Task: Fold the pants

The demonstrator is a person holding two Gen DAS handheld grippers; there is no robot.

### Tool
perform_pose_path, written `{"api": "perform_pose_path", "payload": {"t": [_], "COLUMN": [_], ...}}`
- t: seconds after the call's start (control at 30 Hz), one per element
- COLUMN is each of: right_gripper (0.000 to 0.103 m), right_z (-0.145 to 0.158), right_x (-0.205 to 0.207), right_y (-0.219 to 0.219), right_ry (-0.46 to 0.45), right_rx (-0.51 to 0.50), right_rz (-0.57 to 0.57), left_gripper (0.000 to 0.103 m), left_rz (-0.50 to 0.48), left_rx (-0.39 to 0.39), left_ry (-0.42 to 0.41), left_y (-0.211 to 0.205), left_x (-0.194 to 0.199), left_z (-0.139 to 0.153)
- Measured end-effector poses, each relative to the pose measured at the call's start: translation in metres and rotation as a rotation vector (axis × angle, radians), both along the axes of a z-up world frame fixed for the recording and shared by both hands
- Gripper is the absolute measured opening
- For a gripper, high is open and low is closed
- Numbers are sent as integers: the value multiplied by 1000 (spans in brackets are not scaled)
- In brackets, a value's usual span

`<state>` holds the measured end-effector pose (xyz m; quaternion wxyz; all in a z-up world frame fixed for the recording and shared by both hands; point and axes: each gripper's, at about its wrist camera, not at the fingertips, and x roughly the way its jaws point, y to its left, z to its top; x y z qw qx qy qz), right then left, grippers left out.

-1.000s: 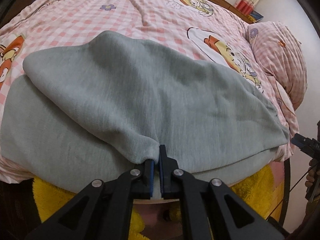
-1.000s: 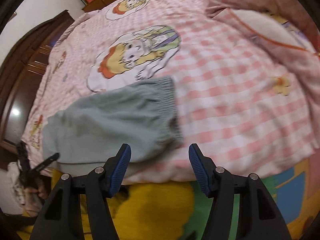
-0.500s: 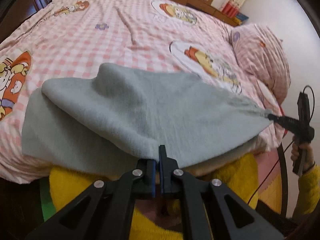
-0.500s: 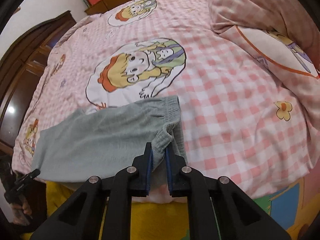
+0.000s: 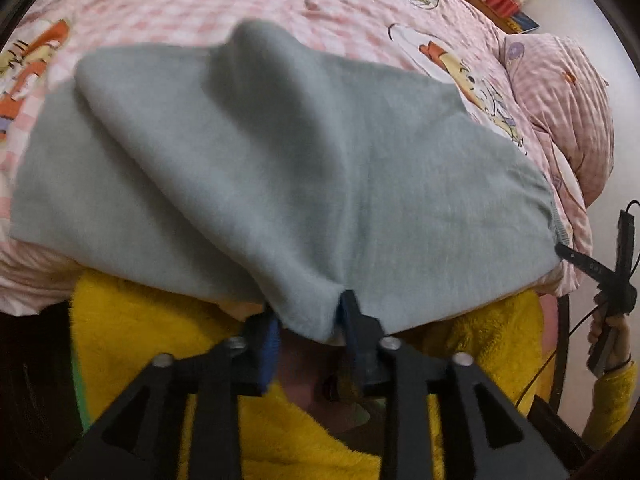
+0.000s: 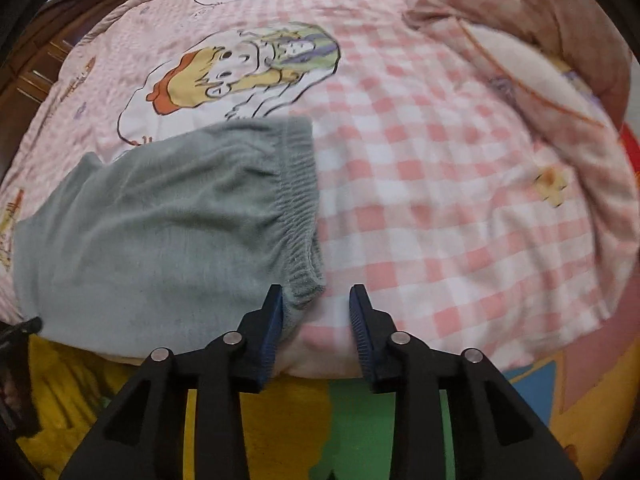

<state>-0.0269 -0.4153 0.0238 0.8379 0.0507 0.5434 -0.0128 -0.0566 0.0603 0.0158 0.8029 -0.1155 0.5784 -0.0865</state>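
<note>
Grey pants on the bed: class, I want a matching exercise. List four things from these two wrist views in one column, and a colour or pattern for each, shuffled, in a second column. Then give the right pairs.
Things:
1. pants
2. bed cover
3. gripper pads
4. person's sleeve

Colour or pattern:
A. blue
B. yellow
C. pink and white checks with cartoon prints
D. plain grey-green

Pairs: 1-D, 2-C, 3-A, 4-B
</note>
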Motion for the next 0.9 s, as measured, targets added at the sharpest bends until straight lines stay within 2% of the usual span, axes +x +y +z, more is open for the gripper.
{"api": "perform_pose_path", "payload": {"t": [0.1,0.17,0.23,0.37,0.5,0.6,0.73,0.83,0.87,0.9], "right_gripper": [33,33,33,34,34,34,34,34,34,34], "right_z": [22,36,47,51,32,10,-12,-23,-25,-26], "right_x": [-6,-9,-10,-4,4,11,11,11,11,11], "right_y": [11,25,40,73,115,144,169,176,177,178], "right_ry": [-56,-104,-147,-169,-145,-101,-58,-35,-33,-35], "right_rx": [-77,-150,-170,-54,15,61,120,167,165,160], "right_rz": [12,31,37,81,145,173,182,161,156,157], "left_gripper": [47,51,52,54,54,54,54,54,52,28], "left_rz": [-2,13,43,139,226,269,290,297,298,298], "left_rx": [42,86,124,170,173,145,59,95,99,94], "left_ry": [-43,-80,-108,-152,-200,-223,-230,-217,-213,-211], "left_y": [12,23,36,68,92,108,114,110,108,107], "left_x": [-9,-14,-16,-14,0,17,39,56,58,59], "left_z": [17,30,39,48,45,40,32,20,17,15]}}
